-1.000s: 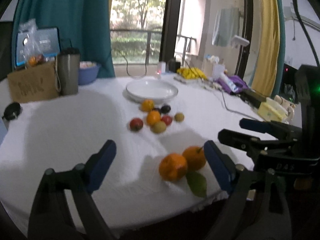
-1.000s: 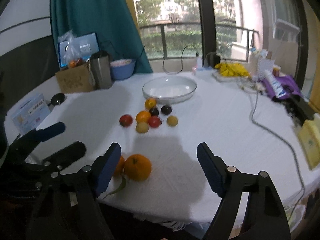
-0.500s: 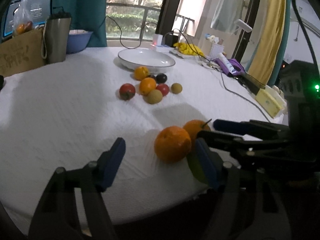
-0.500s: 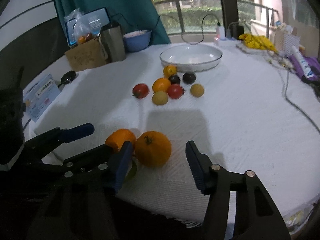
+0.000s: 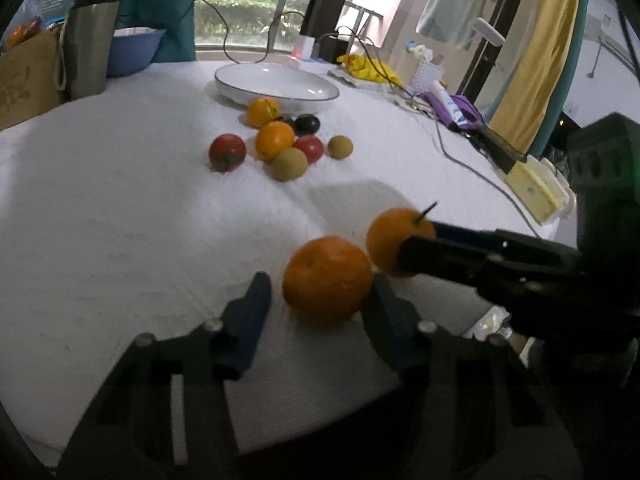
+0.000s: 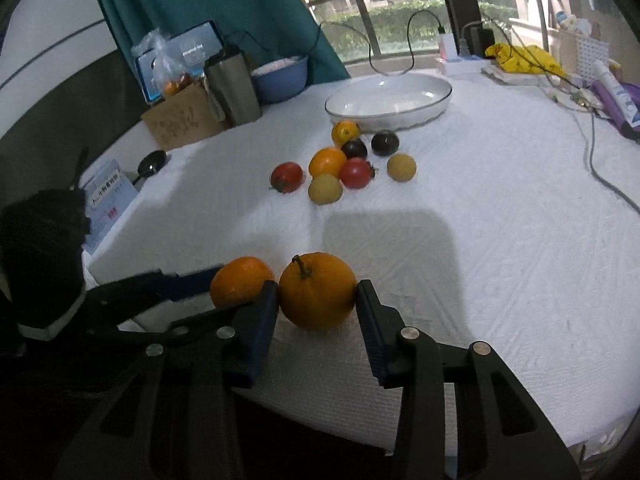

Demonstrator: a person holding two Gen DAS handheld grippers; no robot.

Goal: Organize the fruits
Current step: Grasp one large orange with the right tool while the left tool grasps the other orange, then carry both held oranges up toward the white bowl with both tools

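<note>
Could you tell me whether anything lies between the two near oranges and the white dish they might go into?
Yes. A cluster of small fruits lies on the white tablecloth between the two oranges and the white dish, right before its near rim.

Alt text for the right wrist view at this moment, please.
The right gripper is closing its blue-padded fingers on an orange with a stem at the near edge of a white-clothed table. A second orange touches it on the left; small mixed fruits lie before a white dish.
</note>
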